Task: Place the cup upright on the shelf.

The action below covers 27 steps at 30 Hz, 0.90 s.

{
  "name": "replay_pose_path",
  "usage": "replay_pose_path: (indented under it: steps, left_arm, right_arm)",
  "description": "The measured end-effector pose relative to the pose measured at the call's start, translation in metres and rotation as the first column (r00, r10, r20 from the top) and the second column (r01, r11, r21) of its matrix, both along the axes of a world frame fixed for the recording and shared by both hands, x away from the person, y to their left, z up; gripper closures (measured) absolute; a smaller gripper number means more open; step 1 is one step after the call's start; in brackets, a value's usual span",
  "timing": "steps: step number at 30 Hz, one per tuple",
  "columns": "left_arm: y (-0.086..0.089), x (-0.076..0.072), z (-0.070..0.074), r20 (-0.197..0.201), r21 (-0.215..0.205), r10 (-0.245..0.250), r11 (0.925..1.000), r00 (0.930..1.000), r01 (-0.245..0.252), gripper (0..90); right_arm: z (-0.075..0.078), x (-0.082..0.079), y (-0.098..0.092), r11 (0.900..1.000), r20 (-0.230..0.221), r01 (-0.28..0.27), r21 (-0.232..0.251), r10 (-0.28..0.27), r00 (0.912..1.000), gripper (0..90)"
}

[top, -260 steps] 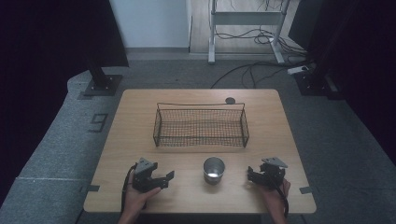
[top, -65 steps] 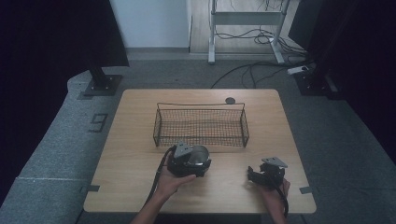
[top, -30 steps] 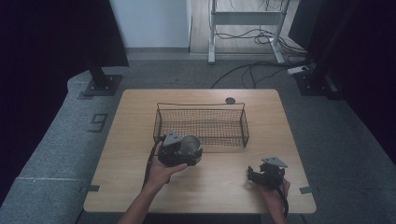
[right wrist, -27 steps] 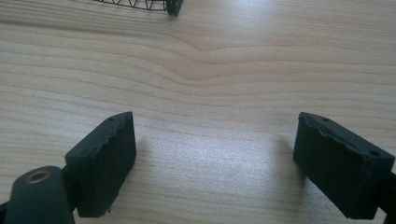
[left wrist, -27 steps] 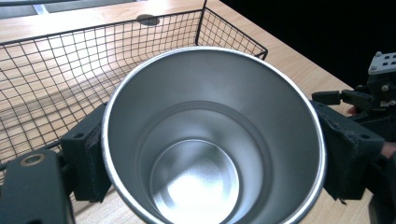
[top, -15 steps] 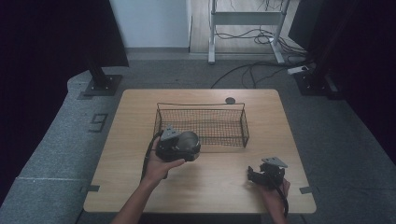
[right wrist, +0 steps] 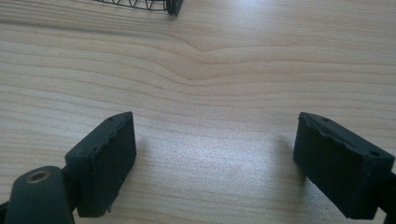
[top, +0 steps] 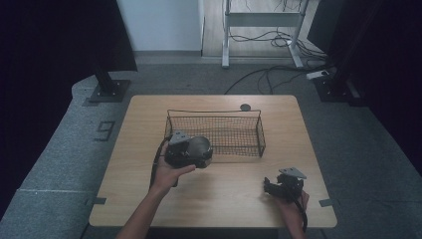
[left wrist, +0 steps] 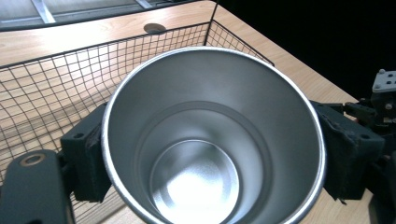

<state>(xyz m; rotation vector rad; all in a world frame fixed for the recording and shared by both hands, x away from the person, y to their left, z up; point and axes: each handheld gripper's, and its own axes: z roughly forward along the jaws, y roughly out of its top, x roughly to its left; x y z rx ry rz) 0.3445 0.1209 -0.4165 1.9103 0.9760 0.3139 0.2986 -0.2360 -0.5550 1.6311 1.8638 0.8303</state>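
My left gripper (top: 191,152) is shut on a shiny metal cup (top: 200,146), held in the air at the front left corner of the black wire basket (top: 259,130). In the left gripper view the cup (left wrist: 210,140) is empty, its mouth faces the camera, and both black pads (left wrist: 88,154) press its sides with the basket mesh (left wrist: 56,88) right behind. My right gripper (top: 268,188) rests on the table near the front right, open; in the right gripper view its jaws stand wide apart over bare wood (right wrist: 215,135).
The wooden table (top: 219,199) has a small round dark cable hole (top: 245,107) behind the basket. Dark curtains, stand bases and floor cables surround the table. A corner of the basket (right wrist: 163,5) lies far ahead of the right gripper.
The left gripper took the cup from the table's front middle, lifted it and carried it back and left to the basket's front left corner. The right gripper stayed still.
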Motion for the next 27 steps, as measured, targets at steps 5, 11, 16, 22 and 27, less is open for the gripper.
replay_pose_path:
  steps: [5, 11, 16, 22, 27]
  left_arm:
    - [0.001, 0.003, 0.002, 0.002, -0.003, 0.012, 0.9999, 0.9999, -0.012, 14.6]
    - [0.000, 0.006, 0.003, 0.003, 0.000, 0.014, 0.9999, 0.9999, -0.014, 14.6]
    - [0.000, 0.012, 0.004, 0.002, 0.006, 0.027, 0.9996, 0.9996, -0.027, 14.6]
    - [-0.002, 0.018, 0.007, 0.005, 0.015, 0.032, 0.9994, 0.9995, -0.032, 14.6]
    - [0.000, 0.024, 0.011, 0.006, 0.018, 0.039, 0.9991, 0.9992, -0.039, 14.6]
  right_arm:
    - [0.000, 0.000, 0.000, 1.000, 0.000, 0.000, 0.000, 0.000, 1.0000, 13.0]
    - [0.000, 0.000, 0.000, 1.000, 0.000, 0.001, 0.001, -0.001, 1.0000, 13.0]
    - [0.000, 0.000, 0.000, 1.000, -0.002, 0.000, 0.001, 0.000, 1.0000, 13.0]
    - [0.000, 0.000, 0.000, 1.000, -0.003, 0.001, 0.002, -0.001, 1.0000, 13.0]
    - [0.000, 0.000, 0.000, 1.000, -0.002, 0.000, 0.001, 0.000, 1.0000, 13.0]
